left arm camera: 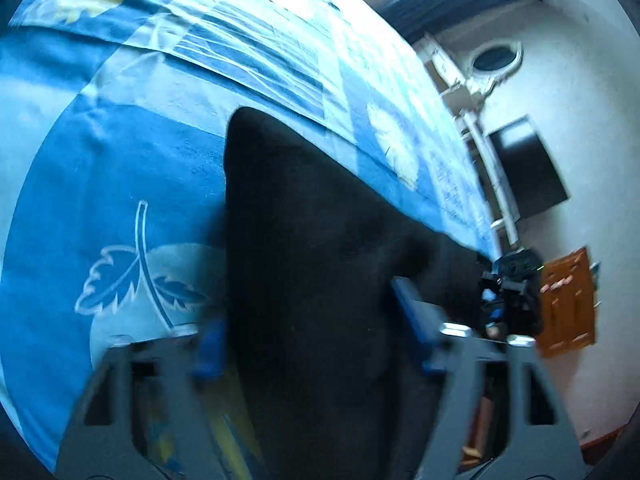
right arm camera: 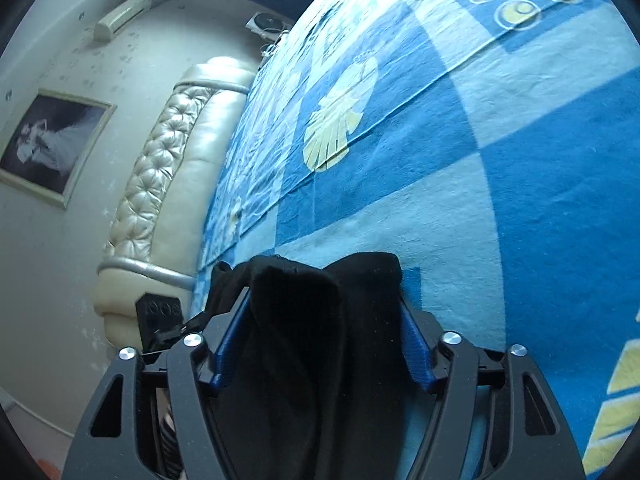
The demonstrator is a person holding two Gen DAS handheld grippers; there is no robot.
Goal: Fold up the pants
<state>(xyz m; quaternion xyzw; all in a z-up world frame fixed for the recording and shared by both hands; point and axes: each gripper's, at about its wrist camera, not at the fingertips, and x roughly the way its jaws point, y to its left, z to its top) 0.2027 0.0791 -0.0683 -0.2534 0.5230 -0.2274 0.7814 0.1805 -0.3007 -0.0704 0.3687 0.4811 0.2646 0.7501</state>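
The black pants (left arm camera: 312, 264) hang lifted over a blue patterned bedsheet (left arm camera: 120, 184). My left gripper (left arm camera: 308, 340) is shut on the pants, with the cloth bunched between its blue pads (left arm camera: 210, 350). The right gripper also shows in the left wrist view (left arm camera: 508, 292), at the far end of the cloth. In the right wrist view my right gripper (right arm camera: 320, 320) is shut on a thick fold of the pants (right arm camera: 304, 320), which fills the gap between its blue pads (right arm camera: 414, 344). The rest of the pants is hidden below both grippers.
The bedsheet (right arm camera: 500, 160) covers the bed. A cream tufted headboard (right arm camera: 168, 168) stands at its end. A framed picture (right arm camera: 48, 140) and an air conditioner (right arm camera: 124, 14) are on the wall. A dark screen (left arm camera: 528, 168) and a brown door (left arm camera: 568, 304) are on the other wall.
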